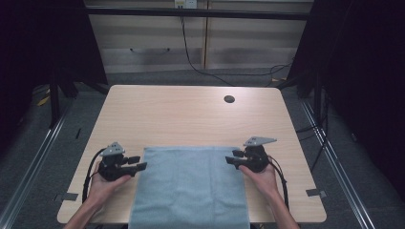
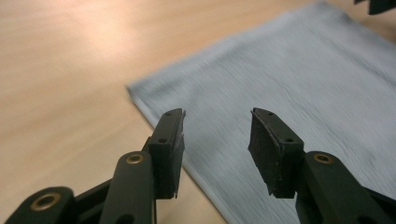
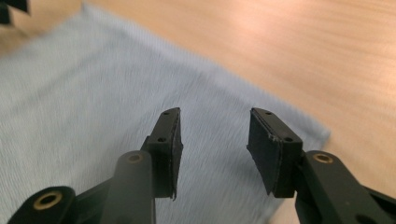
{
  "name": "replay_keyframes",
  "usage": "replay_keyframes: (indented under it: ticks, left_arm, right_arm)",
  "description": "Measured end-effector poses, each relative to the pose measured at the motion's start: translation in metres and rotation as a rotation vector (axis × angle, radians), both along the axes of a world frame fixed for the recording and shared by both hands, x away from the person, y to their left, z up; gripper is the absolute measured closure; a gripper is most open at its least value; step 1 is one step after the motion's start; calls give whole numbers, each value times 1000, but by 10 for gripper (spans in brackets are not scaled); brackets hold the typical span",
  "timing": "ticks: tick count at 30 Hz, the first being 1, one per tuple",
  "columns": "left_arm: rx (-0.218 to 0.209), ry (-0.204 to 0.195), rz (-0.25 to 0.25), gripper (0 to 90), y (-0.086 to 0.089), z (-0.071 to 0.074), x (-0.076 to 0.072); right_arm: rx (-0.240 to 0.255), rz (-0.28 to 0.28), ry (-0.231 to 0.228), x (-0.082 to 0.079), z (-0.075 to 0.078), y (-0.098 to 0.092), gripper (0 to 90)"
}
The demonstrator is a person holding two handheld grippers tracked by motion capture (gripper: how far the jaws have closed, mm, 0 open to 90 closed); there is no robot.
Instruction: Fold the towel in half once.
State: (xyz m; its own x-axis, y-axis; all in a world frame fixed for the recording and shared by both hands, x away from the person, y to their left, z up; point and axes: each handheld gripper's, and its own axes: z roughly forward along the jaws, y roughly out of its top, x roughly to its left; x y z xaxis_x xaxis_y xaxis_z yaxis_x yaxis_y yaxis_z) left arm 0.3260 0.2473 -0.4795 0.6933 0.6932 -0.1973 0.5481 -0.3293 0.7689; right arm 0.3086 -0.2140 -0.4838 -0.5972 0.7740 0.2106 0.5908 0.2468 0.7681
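Note:
A light blue cloth (image 1: 191, 186) lies flat on the near half of the wooden table (image 1: 191, 114), its front end hanging over the near edge. My left gripper (image 1: 138, 162) sits at the cloth's far left corner, held in a hand. In the left gripper view its jaws (image 2: 215, 140) stand open above the cloth (image 2: 289, 79) near that corner, nothing between the pads. My right gripper (image 1: 231, 157) sits at the far right corner. Its jaws (image 3: 214, 140) are open too, hovering over the cloth (image 3: 93, 93) just inside its edge.
A dark round cable hole (image 1: 229, 99) is set in the table's far right part. Behind the table stand pale cabinets (image 1: 200, 43) with a black cable (image 1: 191, 57) trailing to the floor. Dark curtains flank both sides.

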Motion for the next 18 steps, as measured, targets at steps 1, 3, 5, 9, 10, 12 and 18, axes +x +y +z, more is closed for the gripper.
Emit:
replay_keyframes:
  ticks: [1,3,5,9,10,12,18]
  left_arm:
    - [-16,1,9,536,-1,1,7]
    - [-34,-12,15,539,-2,3,17]
    - [-41,-5,21,539,-4,2,26]
    - [-10,33,52,528,-7,-7,43]
    - [11,38,44,520,-7,-8,46]
    - [-37,49,62,507,-7,-11,46]
    - [41,57,54,442,-10,-19,46]
  right_arm:
    - [-4,-17,-22,5,1,-1,529]
    - [-52,-26,-24,14,3,-2,526]
    - [-71,-46,-21,24,1,-5,513]
    - [-94,-78,9,39,-10,-10,485]
    - [-86,-81,14,41,-12,-11,476]
    - [-84,-100,-1,44,-15,-13,446]
    - [-95,-102,17,44,-26,-11,438]
